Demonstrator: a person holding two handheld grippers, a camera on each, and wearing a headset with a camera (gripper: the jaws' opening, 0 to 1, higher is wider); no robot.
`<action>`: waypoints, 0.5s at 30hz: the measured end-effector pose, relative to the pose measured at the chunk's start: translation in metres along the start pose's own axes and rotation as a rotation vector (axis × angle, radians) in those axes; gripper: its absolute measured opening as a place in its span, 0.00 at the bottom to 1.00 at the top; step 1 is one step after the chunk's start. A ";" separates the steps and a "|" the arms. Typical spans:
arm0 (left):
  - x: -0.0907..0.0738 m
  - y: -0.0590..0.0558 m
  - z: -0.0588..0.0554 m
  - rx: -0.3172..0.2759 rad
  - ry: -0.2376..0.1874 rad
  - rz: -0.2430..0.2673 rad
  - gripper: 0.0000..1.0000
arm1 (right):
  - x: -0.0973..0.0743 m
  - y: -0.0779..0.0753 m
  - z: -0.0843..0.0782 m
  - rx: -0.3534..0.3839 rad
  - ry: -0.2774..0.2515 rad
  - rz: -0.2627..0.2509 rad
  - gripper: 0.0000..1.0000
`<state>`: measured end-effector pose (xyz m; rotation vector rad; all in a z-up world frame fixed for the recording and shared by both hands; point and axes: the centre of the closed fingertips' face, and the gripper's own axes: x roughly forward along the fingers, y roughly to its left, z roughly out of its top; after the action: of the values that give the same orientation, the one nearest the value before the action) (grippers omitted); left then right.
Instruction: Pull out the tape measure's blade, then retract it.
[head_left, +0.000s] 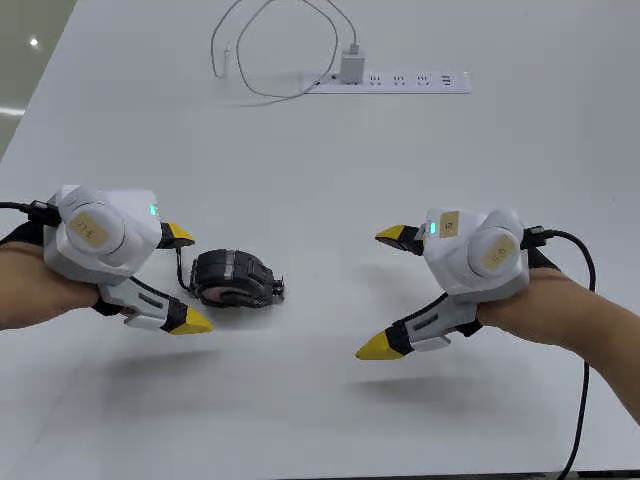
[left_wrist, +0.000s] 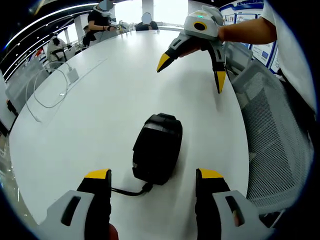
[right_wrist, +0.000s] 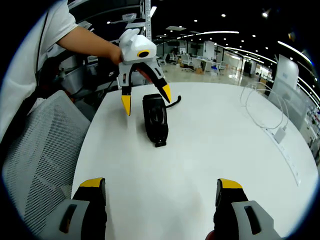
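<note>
Spread wide on the left gripper (head_left: 187, 279), yellow tips well apart and clasping nothing. Just ahead of those tips, lying on its side on the white table (head_left: 330, 410): the black tape measure (head_left: 232, 278), its near end about level with the tips and centred in the gap, touching neither jaw as far as the left gripper view tells. Trails a thin black cord (left_wrist: 127, 191) from that near end, curling toward one left tip. Points its far end, with the small blade hook at the mouth of the case, toward the right gripper (head_left: 381, 290). Equally wide on the right gripper, jaws far apart and holding nothing, tips aimed back at the left gripper across a bare stretch of table. Sits well apart from the right tips, much nearer the left ones; seen from the right gripper view, lies straight ahead with the left tips straddling its far end. Beyond both grippers, toward the far edge of the table: a white power strip (head_left: 400, 82) with a white charger (head_left: 352, 67) plugged in and a looping white cable (head_left: 245, 45) beside it.
</note>
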<state>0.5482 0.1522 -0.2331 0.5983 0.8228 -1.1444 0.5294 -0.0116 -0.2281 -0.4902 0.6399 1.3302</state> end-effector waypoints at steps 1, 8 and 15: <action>0.001 -0.001 0.001 -0.001 0.001 -0.006 0.62 | 0.000 0.000 0.000 0.002 -0.001 0.002 0.89; 0.007 -0.002 0.003 0.012 0.013 -0.024 0.58 | 0.002 0.000 -0.001 0.004 0.002 0.004 0.89; 0.013 -0.002 0.004 0.029 0.024 -0.030 0.54 | 0.005 0.002 -0.002 0.009 0.002 0.010 0.88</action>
<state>0.5501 0.1409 -0.2415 0.6265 0.8391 -1.1798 0.5273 -0.0089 -0.2330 -0.4821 0.6505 1.3360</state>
